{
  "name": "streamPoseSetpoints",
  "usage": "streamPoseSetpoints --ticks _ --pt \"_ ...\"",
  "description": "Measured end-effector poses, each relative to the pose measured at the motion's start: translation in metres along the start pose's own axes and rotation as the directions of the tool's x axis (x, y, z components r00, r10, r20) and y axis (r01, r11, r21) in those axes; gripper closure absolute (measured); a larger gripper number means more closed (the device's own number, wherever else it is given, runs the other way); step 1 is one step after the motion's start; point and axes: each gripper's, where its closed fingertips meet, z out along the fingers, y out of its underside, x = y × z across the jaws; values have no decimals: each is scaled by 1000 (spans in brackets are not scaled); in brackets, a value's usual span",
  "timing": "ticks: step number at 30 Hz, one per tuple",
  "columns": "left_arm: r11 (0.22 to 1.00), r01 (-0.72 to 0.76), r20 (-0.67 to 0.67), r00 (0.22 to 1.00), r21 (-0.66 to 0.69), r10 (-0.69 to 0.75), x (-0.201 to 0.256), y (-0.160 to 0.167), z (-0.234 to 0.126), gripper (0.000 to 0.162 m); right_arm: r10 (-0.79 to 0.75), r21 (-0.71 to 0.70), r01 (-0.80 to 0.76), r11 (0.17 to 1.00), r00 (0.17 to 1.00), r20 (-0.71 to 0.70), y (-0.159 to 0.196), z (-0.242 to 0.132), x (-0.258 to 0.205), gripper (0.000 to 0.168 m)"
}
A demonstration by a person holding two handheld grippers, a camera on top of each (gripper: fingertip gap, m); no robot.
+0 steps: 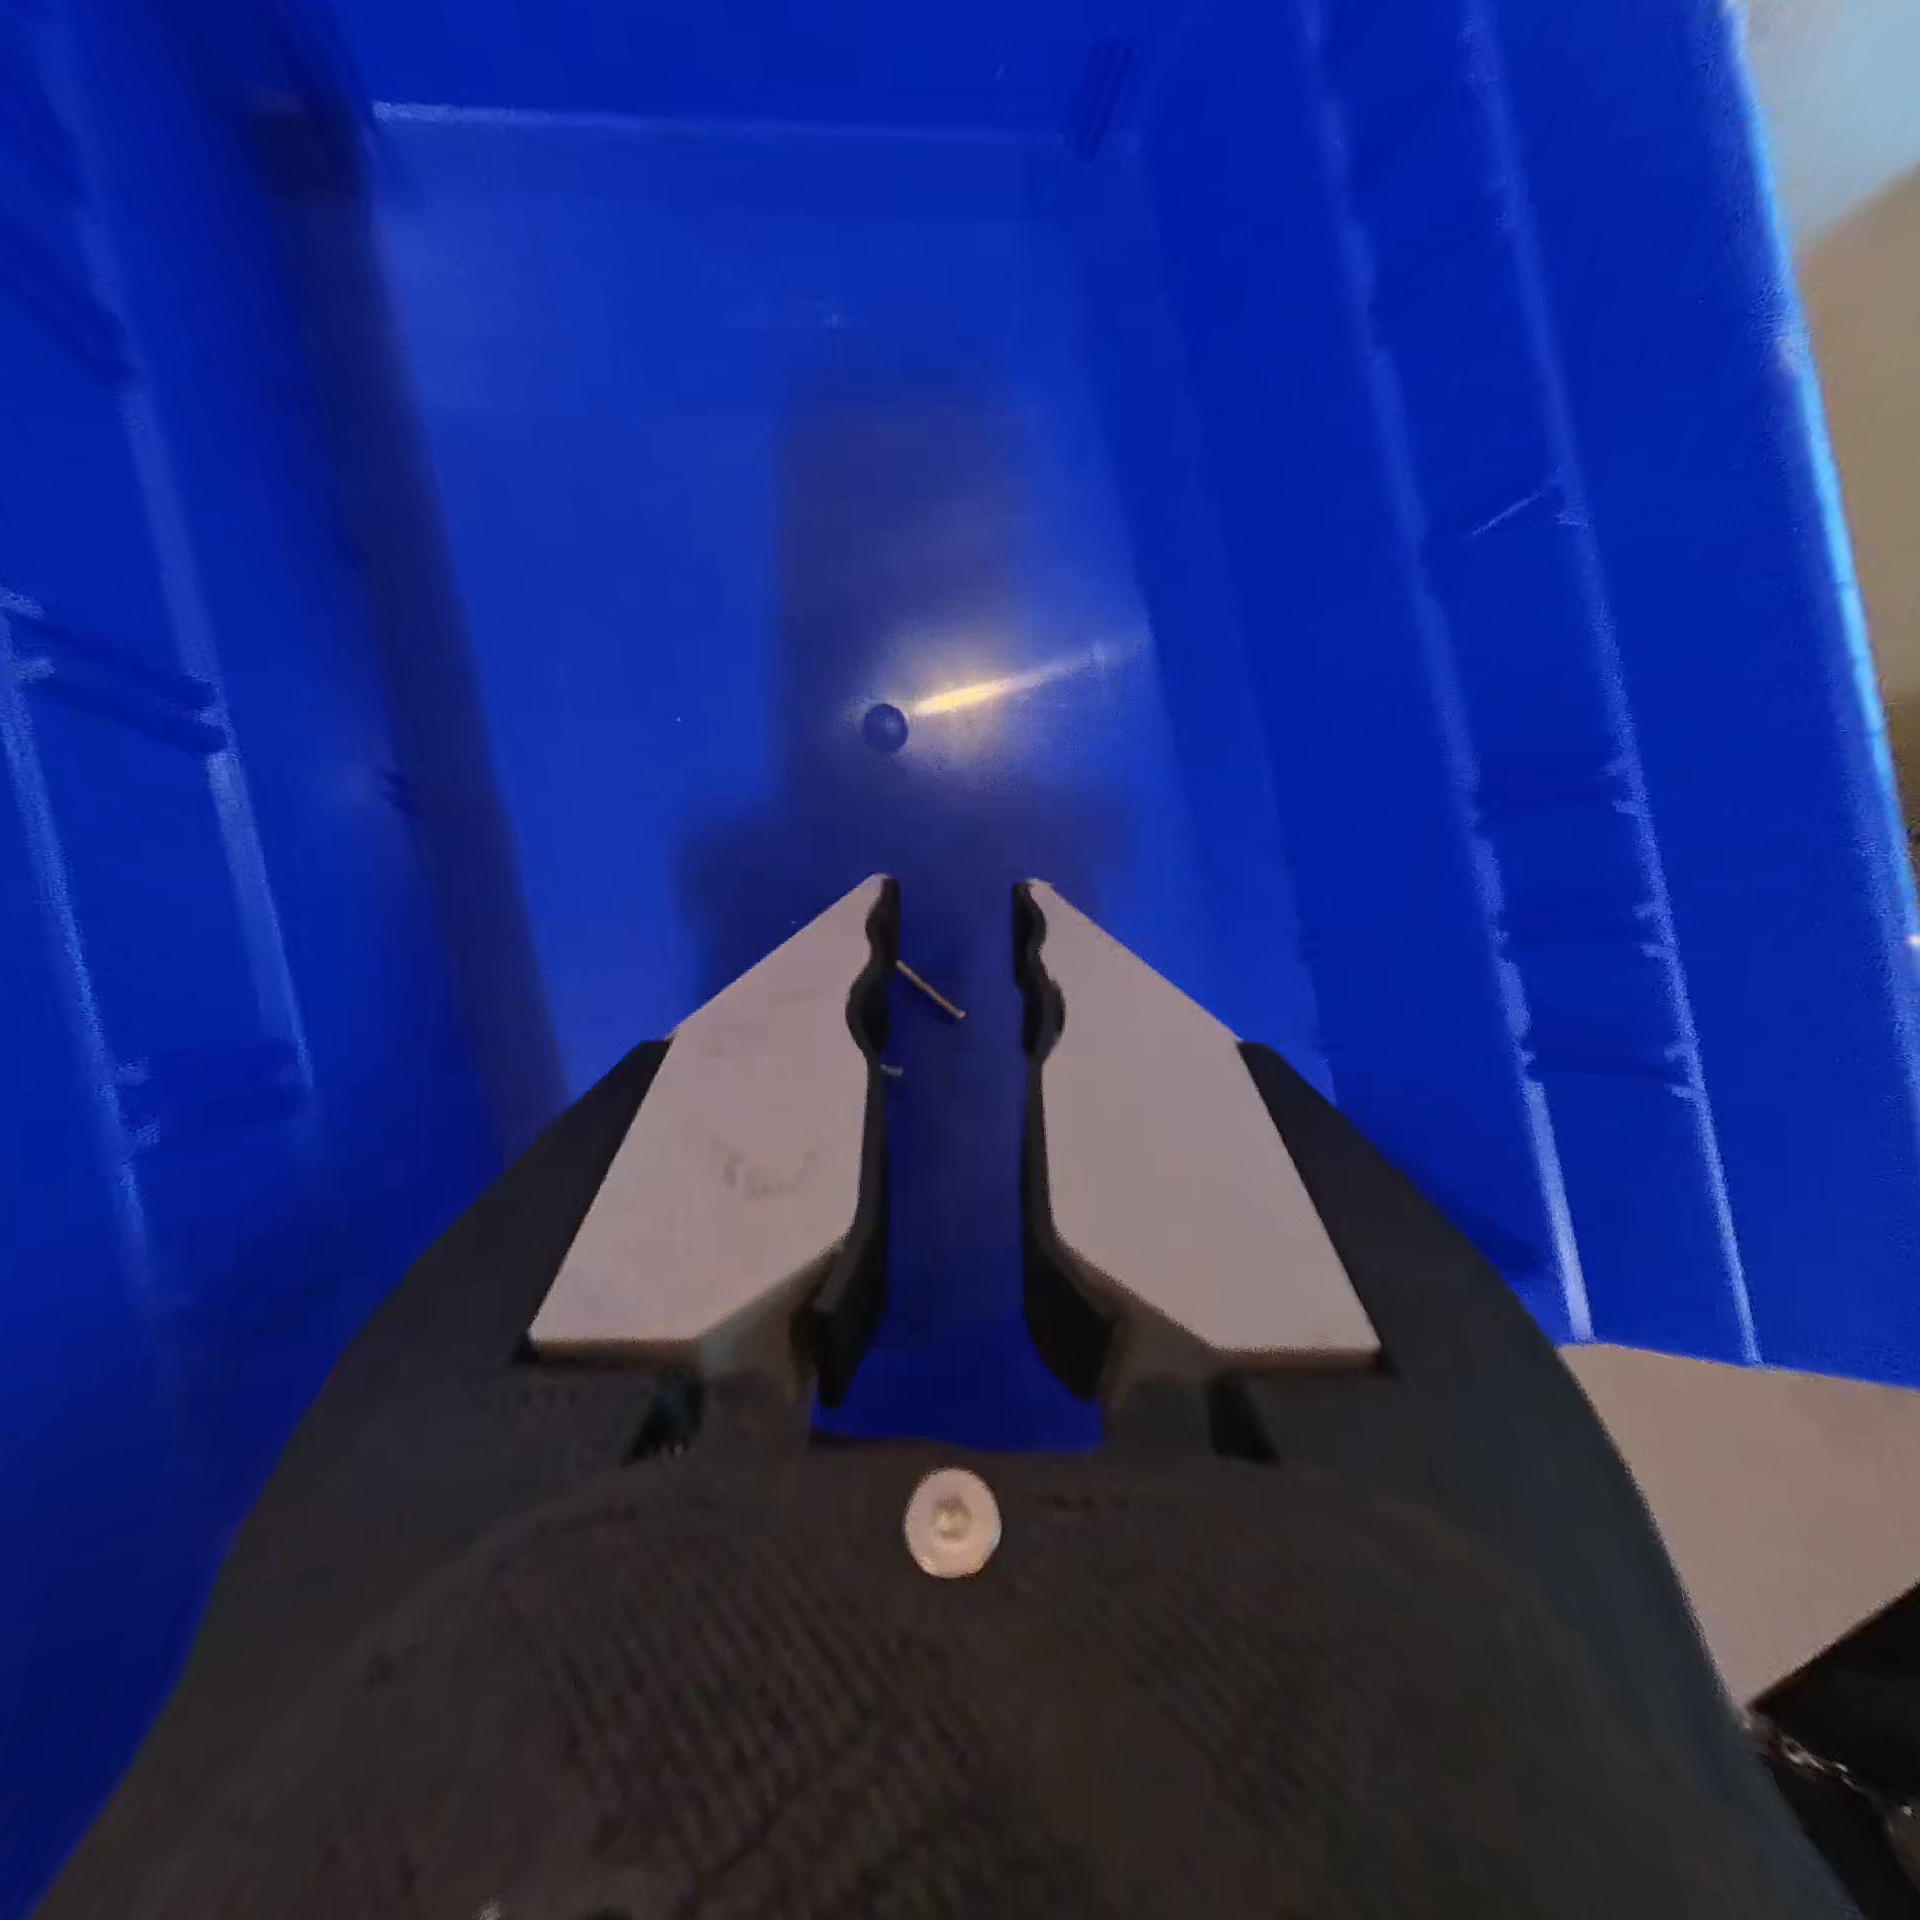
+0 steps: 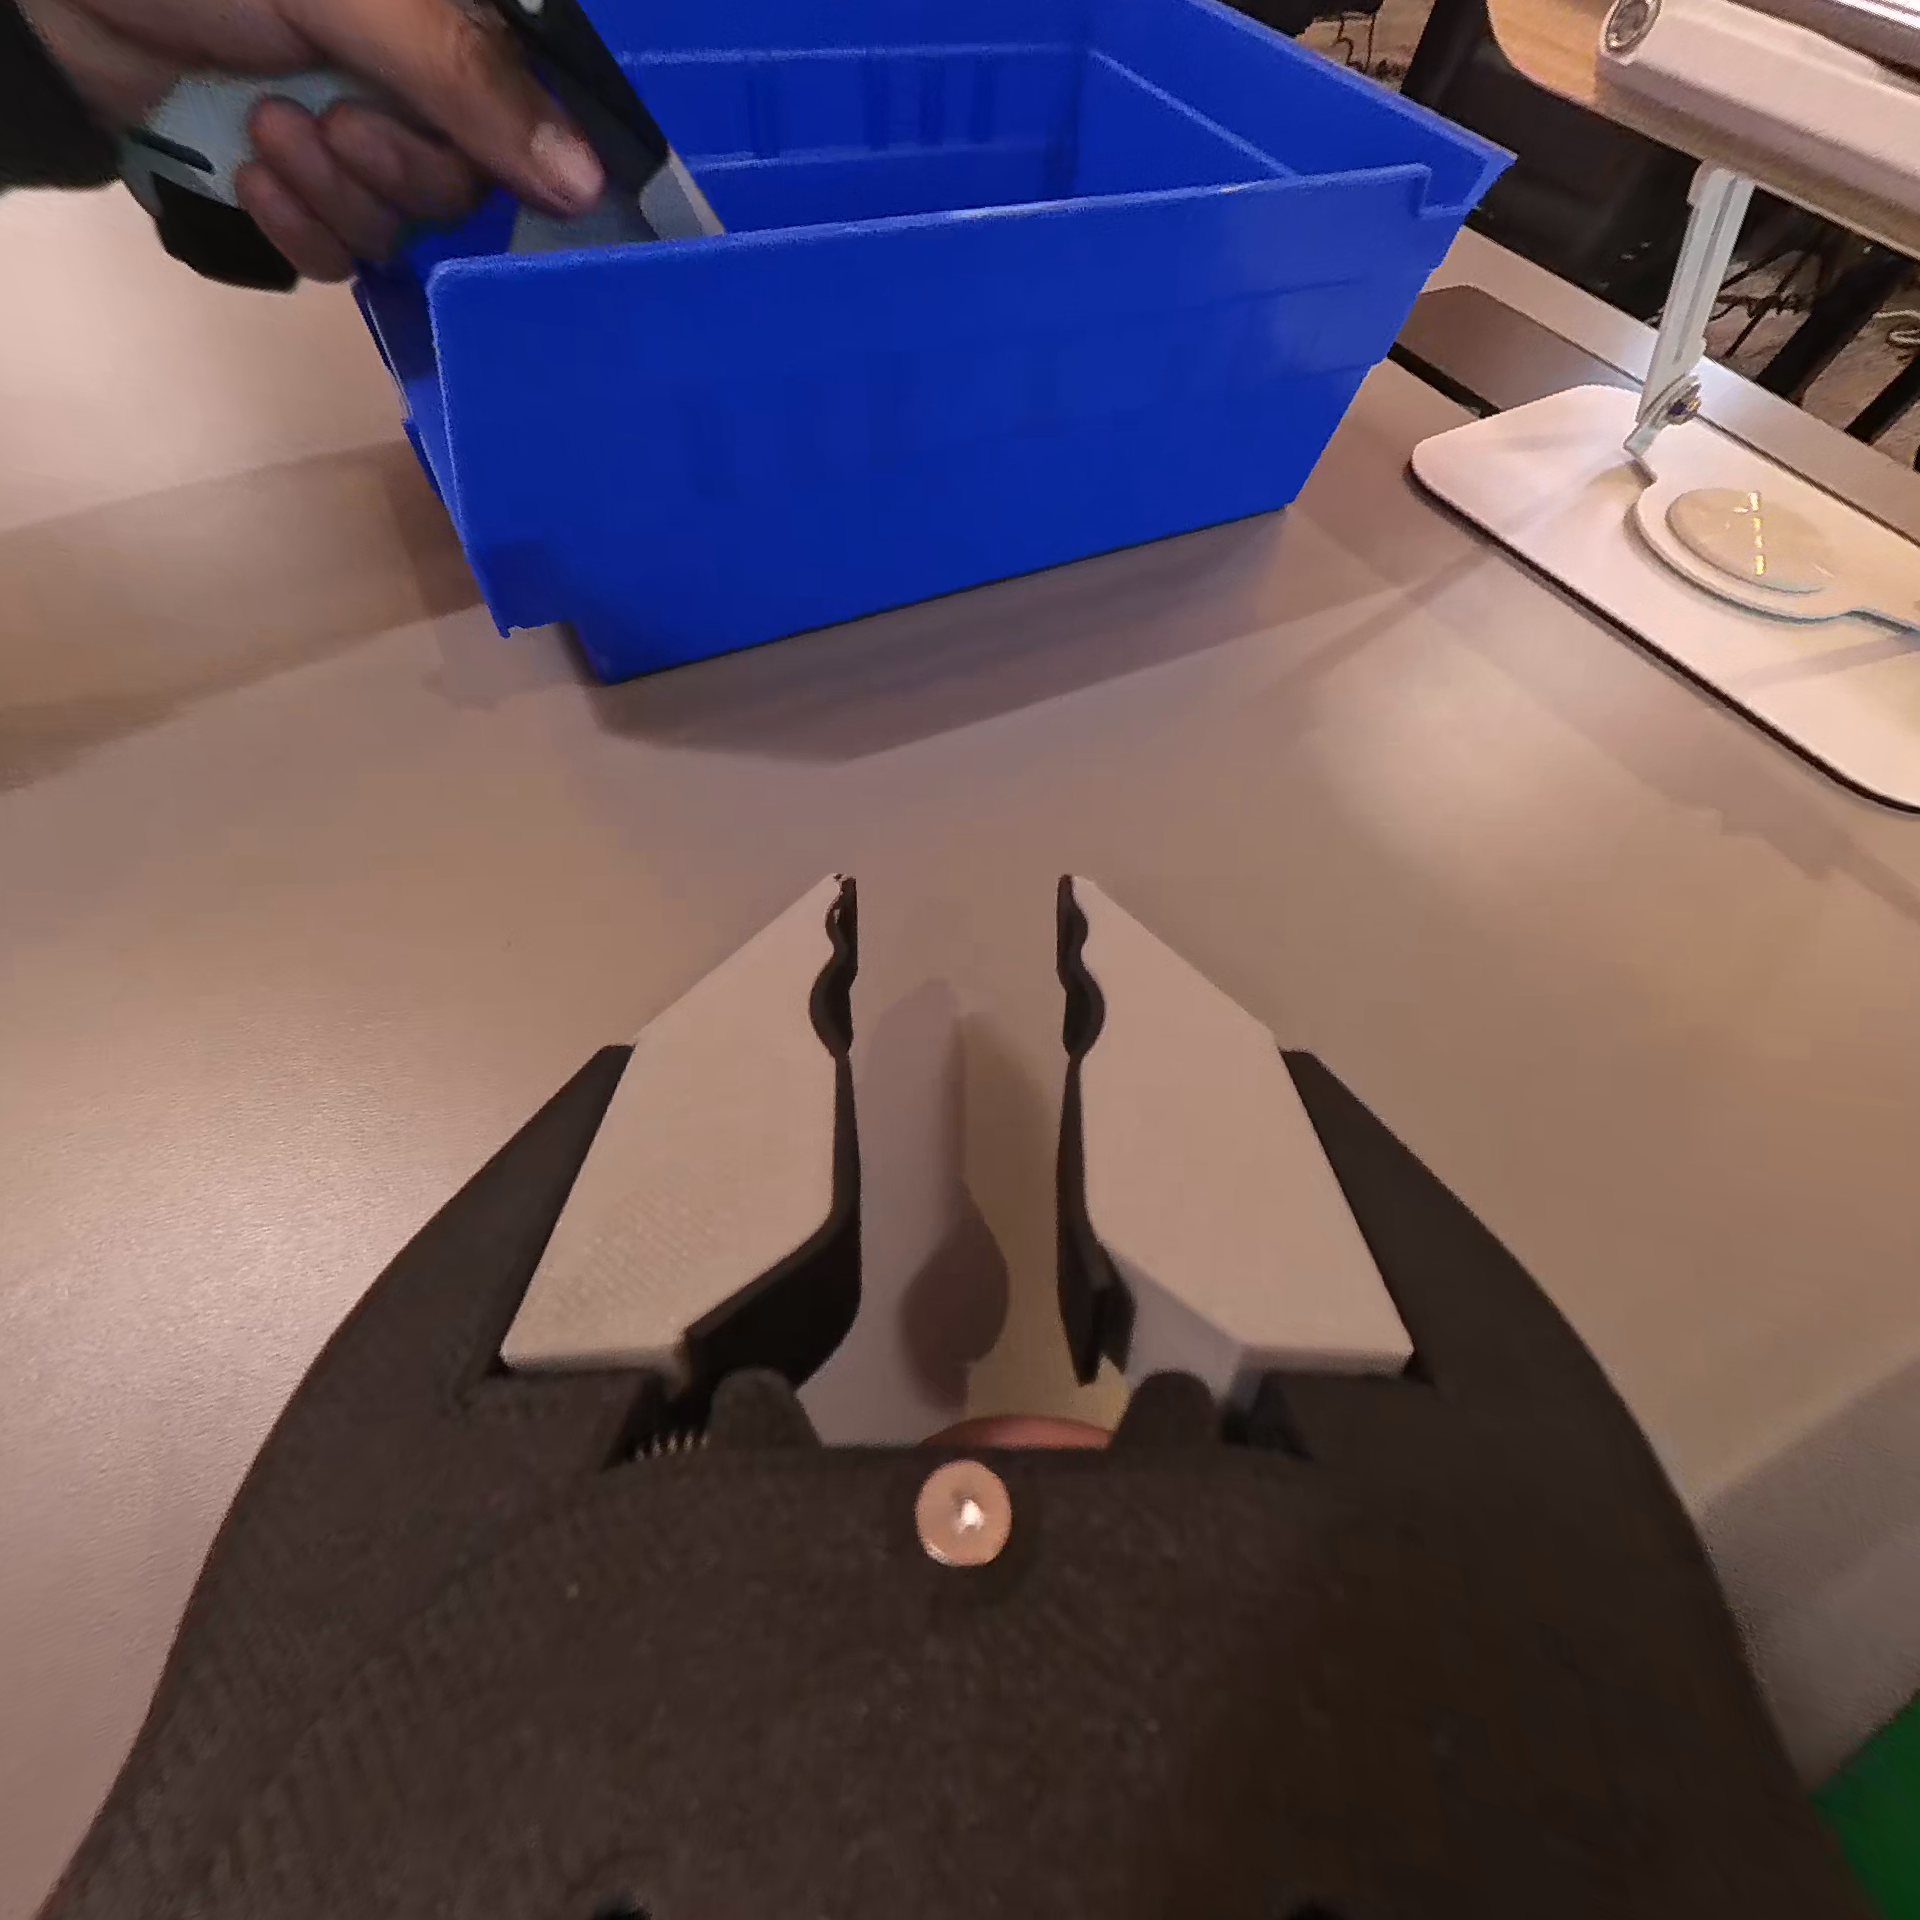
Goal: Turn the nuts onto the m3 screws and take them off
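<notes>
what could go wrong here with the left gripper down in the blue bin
1. The screw is thin and lies on the bin floor close to one finger of the open left gripper; closing could nudge it aside instead of pinching it.
2. The fingers sit deep between the bin walls, so a tilt may bump the bin and shift it.
3. The right gripper waits open over the table and holds no nut.

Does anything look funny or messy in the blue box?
Nothing spilled or broken. The bin is almost bare: just a thin screw lying loose on the floor between the open left gripper's fingers.
</notes>
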Motion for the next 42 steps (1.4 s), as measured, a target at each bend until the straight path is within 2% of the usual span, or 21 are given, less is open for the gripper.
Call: streamPoseSetpoints --ticks 3,6,8,13,20,26,35,37,42 --pt "998 1 16 1000 -62 0 -3 7 6 141 -11 3 11 1000 1000 -1 -1 -1 -1 133" --pt "988 -58 91 993 -140 71 -10 17 9 143 -17 11 17 1000 1000 -2 -4 -3 -2 133" --pt "986 -71 106 990 -152 87 -10 18 8 139 -17 16 17 1000 1000 -2 -5 -3 -3 133" --pt "989 -77 116 989 -123 91 -11 13 1 138 -14 21 14 1000 1000 -6 -5 -4 -1 133" --pt "978 -81 135 985 -191 107 -23 25 -8 138 -15 9 15 1000 1000 3 -3 -2 -3 133" --pt "979 -69 107 990 -193 91 -21 28 -1 145 -19 7 19 1000 1000 1 -2 -2 -3 133" --pt "971 -102 105 986 -214 127 -15 25 3 141 -22 9 22 1000 1000 3 -3 -3 -4 133" --pt "968 -114 105 984 -222 140 -15 27 2 151 -25 9 25 1000 1000 2 -3 -3 -4 133" --pt "972 -129 116 981 -197 154 -19 25 0 155 -25 9 25 1000 1000 1 -3 -3 -4 133"
